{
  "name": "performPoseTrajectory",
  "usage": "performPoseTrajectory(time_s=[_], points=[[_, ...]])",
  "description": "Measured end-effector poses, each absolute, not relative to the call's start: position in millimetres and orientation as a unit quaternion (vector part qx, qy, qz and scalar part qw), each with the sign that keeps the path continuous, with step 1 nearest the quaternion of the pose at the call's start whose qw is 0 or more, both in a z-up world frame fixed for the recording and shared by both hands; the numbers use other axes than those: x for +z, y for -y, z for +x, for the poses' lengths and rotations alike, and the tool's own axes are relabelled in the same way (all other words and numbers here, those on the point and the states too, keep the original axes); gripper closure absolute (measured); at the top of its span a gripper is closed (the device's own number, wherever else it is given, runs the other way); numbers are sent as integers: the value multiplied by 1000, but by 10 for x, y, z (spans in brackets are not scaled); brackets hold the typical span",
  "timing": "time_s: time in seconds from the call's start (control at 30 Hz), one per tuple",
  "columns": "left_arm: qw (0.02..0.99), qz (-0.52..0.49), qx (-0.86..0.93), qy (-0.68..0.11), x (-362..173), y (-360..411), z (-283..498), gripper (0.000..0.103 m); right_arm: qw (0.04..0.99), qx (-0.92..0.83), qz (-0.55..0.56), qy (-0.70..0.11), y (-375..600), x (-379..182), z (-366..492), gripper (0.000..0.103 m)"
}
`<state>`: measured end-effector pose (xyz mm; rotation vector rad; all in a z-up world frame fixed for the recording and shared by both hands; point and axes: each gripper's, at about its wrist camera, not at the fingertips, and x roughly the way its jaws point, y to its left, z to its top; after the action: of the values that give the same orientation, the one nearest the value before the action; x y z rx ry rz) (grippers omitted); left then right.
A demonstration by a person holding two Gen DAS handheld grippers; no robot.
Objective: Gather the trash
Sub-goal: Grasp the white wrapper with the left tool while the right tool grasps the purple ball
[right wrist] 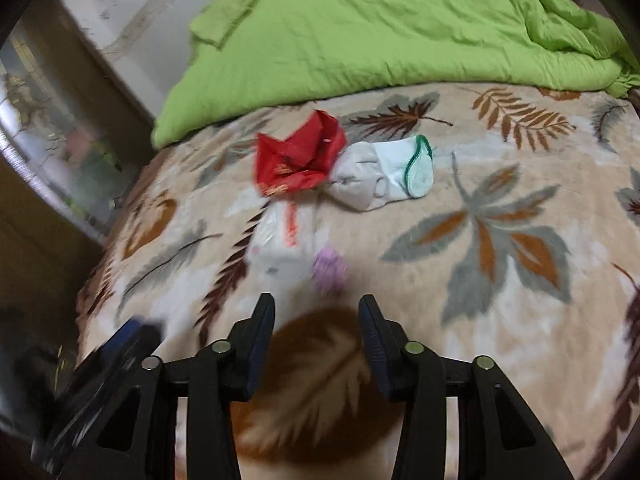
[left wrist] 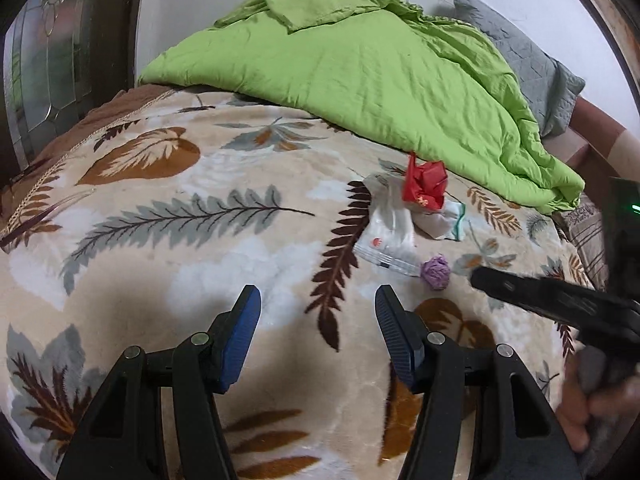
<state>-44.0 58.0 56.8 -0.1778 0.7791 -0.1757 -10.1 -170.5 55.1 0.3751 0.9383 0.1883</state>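
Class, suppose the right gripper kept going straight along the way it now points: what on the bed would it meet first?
Probably the small crumpled purple paper ball, just ahead of the right gripper; depth is uncertain, so the leaf-patterned fleece blanket may come first.

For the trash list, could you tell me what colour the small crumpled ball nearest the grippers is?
The crumpled ball is pale purple, clearest in the left wrist view.

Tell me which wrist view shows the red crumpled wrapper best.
The left wrist view: the red wrapper is sharp there, standing crumpled on the leaf-print blanket against the white packet. The right wrist view shows the wrapper larger and more opened out, but smeared by motion blur.
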Motion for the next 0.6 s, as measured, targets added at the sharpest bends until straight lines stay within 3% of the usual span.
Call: performPoseTrajectory(time_s=[0.13,0.2,0.3,0.6], points=[[914,-96,-92,-384,556,-614,-410,45,866,84,176,-460,1658,371,202,62],[913,-96,-95,-384,557,-599,-393,45,859,85,183,-470,1639,272,268,72],[912,-103,-107,-383,571,-547,-331,45,859,90,189,-467,1684,208,231,77],[902,-74,-156,-396,543,52,172,42,882,64,213,-415,2102,484,-179,77]])
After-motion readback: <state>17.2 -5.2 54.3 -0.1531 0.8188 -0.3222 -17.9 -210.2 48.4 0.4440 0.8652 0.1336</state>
